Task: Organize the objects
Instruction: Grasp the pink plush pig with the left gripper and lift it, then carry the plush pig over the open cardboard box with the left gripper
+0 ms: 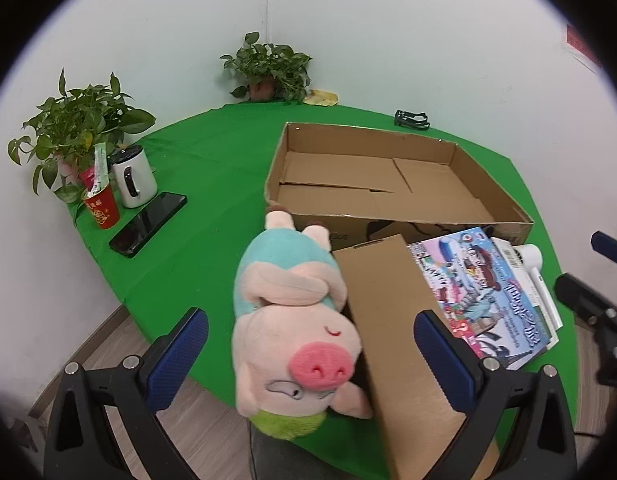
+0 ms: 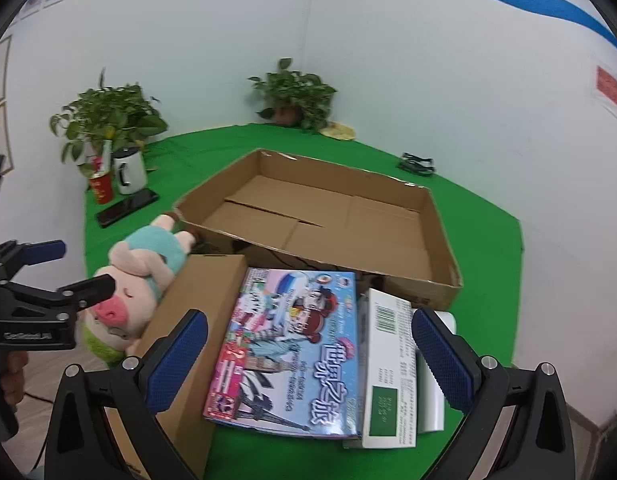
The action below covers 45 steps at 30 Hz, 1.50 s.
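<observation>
A pink plush pig (image 1: pixel 292 320) in a teal shirt lies on the green table, head toward me, beside a long brown carton (image 1: pixel 396 320). My left gripper (image 1: pixel 308 356) hovers open above the pig and carton, touching neither. A colourful picture book (image 2: pixel 292 348) lies on a white-and-green box (image 2: pixel 388 368) with a white roll (image 2: pixel 436 396) beneath. My right gripper (image 2: pixel 308 360) stands open over the book, nothing between its fingers. Behind them sits a wide, shallow cardboard box (image 2: pixel 444 256), empty inside. The left gripper (image 2: pixel 44 280) also shows at the left of the right wrist view.
At the table's left stand a potted plant (image 1: pixel 76 128), a white mug (image 1: pixel 132 178), a red paper cup (image 1: pixel 102 210) and a black phone (image 1: pixel 148 224). Another plant (image 1: pixel 268 70) and a black clip (image 1: pixel 412 119) sit near the wall. The table edge drops to wooden floor.
</observation>
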### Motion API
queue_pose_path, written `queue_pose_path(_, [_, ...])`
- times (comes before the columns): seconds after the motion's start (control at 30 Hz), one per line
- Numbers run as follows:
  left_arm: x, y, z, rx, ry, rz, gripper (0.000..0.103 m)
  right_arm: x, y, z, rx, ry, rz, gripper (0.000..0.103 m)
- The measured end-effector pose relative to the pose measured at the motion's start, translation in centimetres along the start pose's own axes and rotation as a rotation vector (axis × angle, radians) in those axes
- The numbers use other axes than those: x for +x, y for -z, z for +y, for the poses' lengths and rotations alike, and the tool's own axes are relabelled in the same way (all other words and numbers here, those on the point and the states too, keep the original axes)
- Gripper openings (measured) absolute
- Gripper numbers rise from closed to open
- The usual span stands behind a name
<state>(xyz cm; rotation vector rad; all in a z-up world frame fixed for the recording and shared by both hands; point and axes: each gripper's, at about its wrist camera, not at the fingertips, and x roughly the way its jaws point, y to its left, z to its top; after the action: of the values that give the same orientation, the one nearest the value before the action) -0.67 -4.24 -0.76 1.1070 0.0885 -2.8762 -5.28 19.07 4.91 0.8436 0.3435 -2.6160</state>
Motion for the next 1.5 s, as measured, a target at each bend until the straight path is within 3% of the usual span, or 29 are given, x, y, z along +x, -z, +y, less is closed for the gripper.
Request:
queue_pose_path(0.17, [0.7,-0.1,1.2,0.01,0.011,0.028,0.102,0.3,-2.5,-0.7,-0.035,-0.164,0.025,0.103])
queue_pose_path(0.33, [2.2,0.4,3.0,-0.052,0.069,0.081,0.102,1.6,-5.2,-2.1,0.046,-0.303,0.059,0.103])
queue_pose_path(0.53, [5.2,2.3,4.2,-0.113,0.125,0.173,0.102,5.1,-7.2,0.0,0.07,-0.444,0.144,0.103])
queue_pose_path(0.67, [6.6,3.2,4.7,-0.167,0.199,0.201,0.098,8.1,-7.5,2.4,0.048,-0.49,0.213,0.101])
queue_pose_path(1.03, [7.0,3.8,5.0,-0.174,0.216,0.207,0.088,13.5,-9.3,6.0,-0.064,-0.543,0.377,0.093])
queue_pose_path(1.27, [7.2,4.0,6.5,-0.219,0.274,0.213,0.082,16.8,-7.7,10.4,0.021,-0.664,0.421,0.093])
queue_pose_path(1.5, [7.3,4.1,8.1,-0.239,0.324,0.227,0.081,20.0,-7.1,14.4,0.018,-0.628,0.467,0.091])
